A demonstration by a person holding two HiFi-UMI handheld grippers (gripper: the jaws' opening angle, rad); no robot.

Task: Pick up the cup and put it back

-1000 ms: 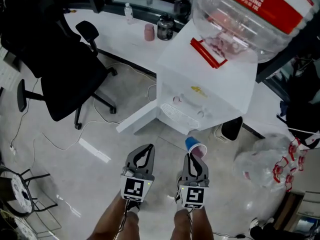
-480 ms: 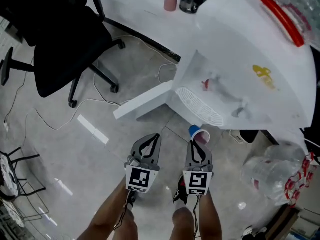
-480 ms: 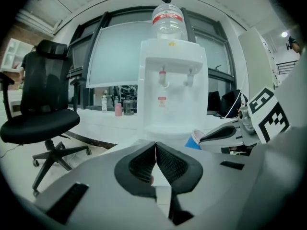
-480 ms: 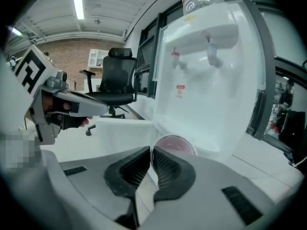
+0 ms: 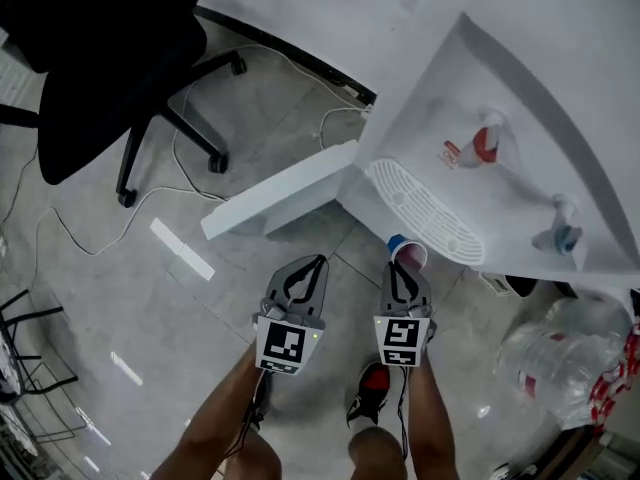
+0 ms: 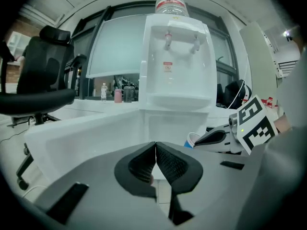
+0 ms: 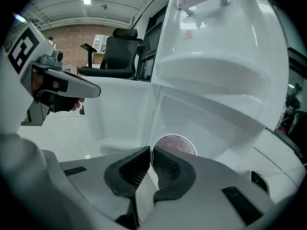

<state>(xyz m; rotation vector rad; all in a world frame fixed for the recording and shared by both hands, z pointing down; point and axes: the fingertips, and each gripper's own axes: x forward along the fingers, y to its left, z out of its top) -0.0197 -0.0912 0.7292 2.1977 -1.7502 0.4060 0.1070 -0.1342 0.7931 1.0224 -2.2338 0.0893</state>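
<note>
A paper cup, blue outside with a pale pink inside, is pinched by its rim in my right gripper, just below the water dispenser's drip tray. In the right gripper view the cup shows mouth-on just past the right gripper, whose jaws are shut on its wall. My left gripper hangs beside it, shut with nothing in it; its pads meet at the left gripper. From there I see the right gripper and cup to the right. The red tap and blue tap sit above the tray.
The dispenser's white lower door stands open to the left over the tiled floor. A black office chair and loose cables lie at the upper left. A plastic bag of bottles sits at the lower right. A shoe shows below the grippers.
Both grippers and the view have sunk; the big bottle has left the top of the frame and the taps and drip tray loom closer. The cup stays in the right gripper.
</note>
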